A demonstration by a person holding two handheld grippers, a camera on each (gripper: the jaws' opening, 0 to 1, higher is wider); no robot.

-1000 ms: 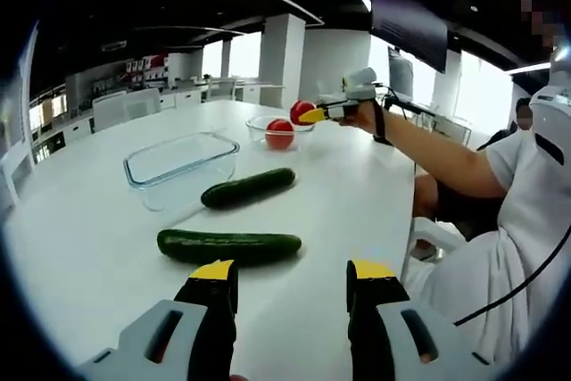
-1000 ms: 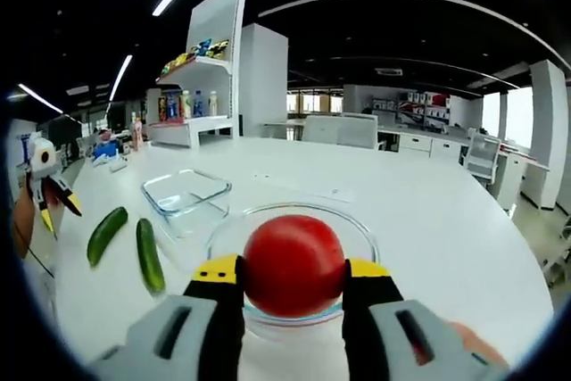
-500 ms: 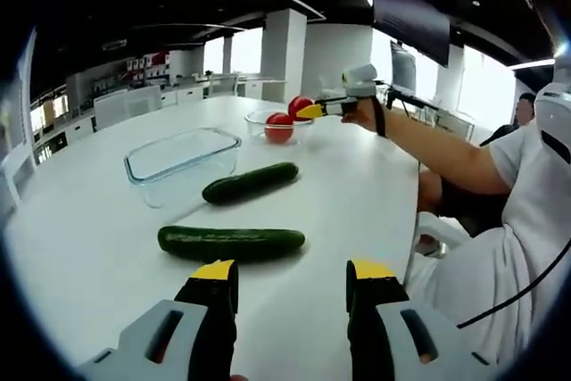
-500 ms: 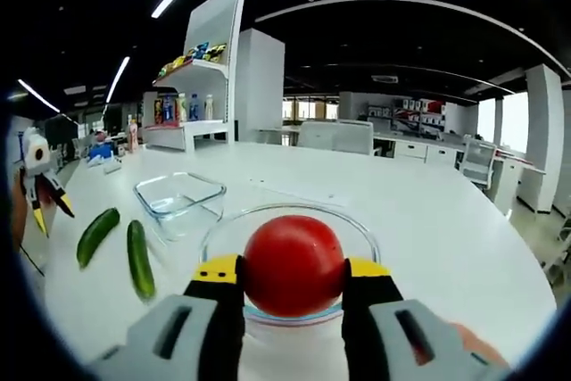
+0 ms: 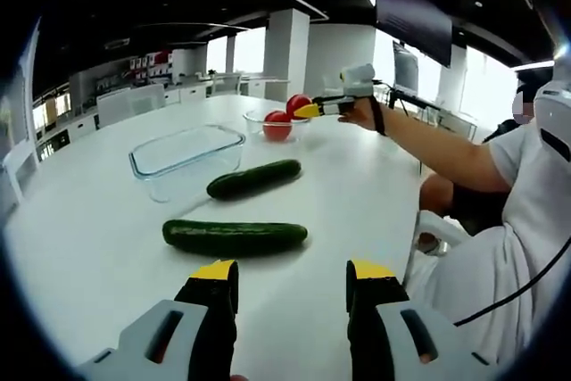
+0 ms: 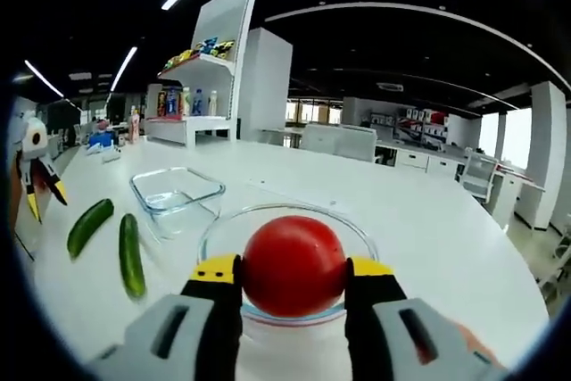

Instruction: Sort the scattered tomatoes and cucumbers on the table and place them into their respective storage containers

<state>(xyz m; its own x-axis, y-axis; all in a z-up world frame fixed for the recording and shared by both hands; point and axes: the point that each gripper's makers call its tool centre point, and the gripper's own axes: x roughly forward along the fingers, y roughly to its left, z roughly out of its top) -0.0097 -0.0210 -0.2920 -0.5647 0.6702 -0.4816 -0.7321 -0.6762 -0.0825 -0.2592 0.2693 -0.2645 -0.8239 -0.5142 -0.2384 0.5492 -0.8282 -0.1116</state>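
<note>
My right gripper (image 6: 294, 276) is shut on a red tomato (image 6: 294, 265), held just above a round glass bowl (image 6: 219, 233). From the left gripper view, the right gripper (image 5: 314, 111) holds that tomato (image 5: 299, 102) over the bowl (image 5: 257, 121), where another tomato (image 5: 277, 125) lies. My left gripper (image 5: 293, 285) is open and empty, low over the white table (image 5: 80, 247). One dark green cucumber (image 5: 235, 236) lies just beyond its jaws. A second cucumber (image 5: 253, 178) lies farther off, beside an empty rectangular glass container (image 5: 186, 160).
A person (image 5: 522, 211) sits at the table's right edge, forearm stretched over the tabletop. The left gripper (image 6: 36, 176) shows at the far left, past both cucumbers (image 6: 130, 253). A white shelf (image 6: 192, 86) with bottles and office chairs (image 6: 339, 136) stand beyond the table.
The right gripper keeps the tomato over the bowl. Both views have drifted slightly; nothing on the table has moved.
</note>
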